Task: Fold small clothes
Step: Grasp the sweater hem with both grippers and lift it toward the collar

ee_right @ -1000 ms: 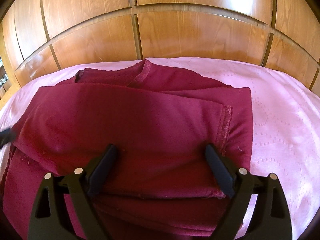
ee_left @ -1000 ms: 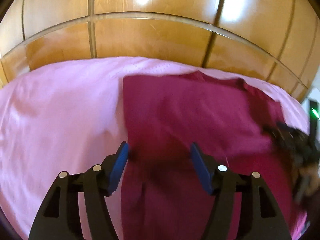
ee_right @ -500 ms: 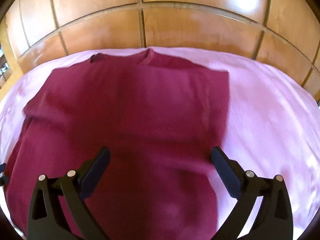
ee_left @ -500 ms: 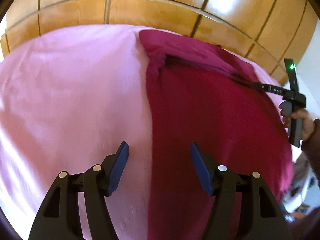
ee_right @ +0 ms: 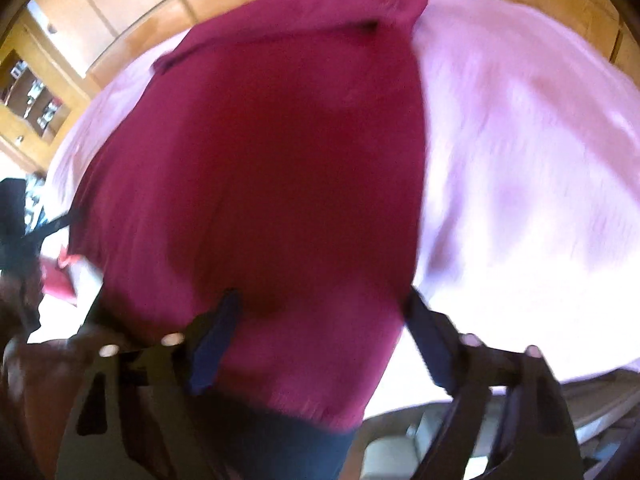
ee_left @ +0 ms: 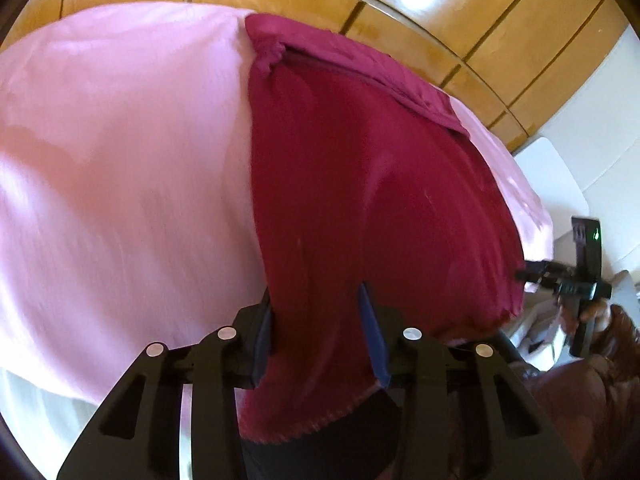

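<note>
A maroon garment (ee_left: 360, 180) lies flat on the pink bed sheet (ee_left: 120, 160), collar end far, hem hanging over the near bed edge. My left gripper (ee_left: 316, 292) straddles the hem's near left corner; its jaws are closing with the cloth between the blue pads, not pinched. In the blurred right wrist view, the garment (ee_right: 280, 140) fills the middle. My right gripper (ee_right: 322, 296) straddles the hem's near right corner; its jaws are closing, still wide, with cloth between them. From the left wrist view, the right gripper (ee_left: 528, 274) shows at the garment's right edge.
Wooden wardrobe panels (ee_left: 440, 12) rise behind the bed. A white object (ee_left: 548, 176) stands beyond the bed's right side. A brown sleeve (ee_left: 580, 400) fills the lower right. Open shelves (ee_right: 32, 92) and something red (ee_right: 60, 280) show at the left of the right wrist view.
Both grippers drew back from over the garment to its near hem at the bed edge and tilted further down. Both sets of jaws narrowed, and the hem corners now lie between them.
</note>
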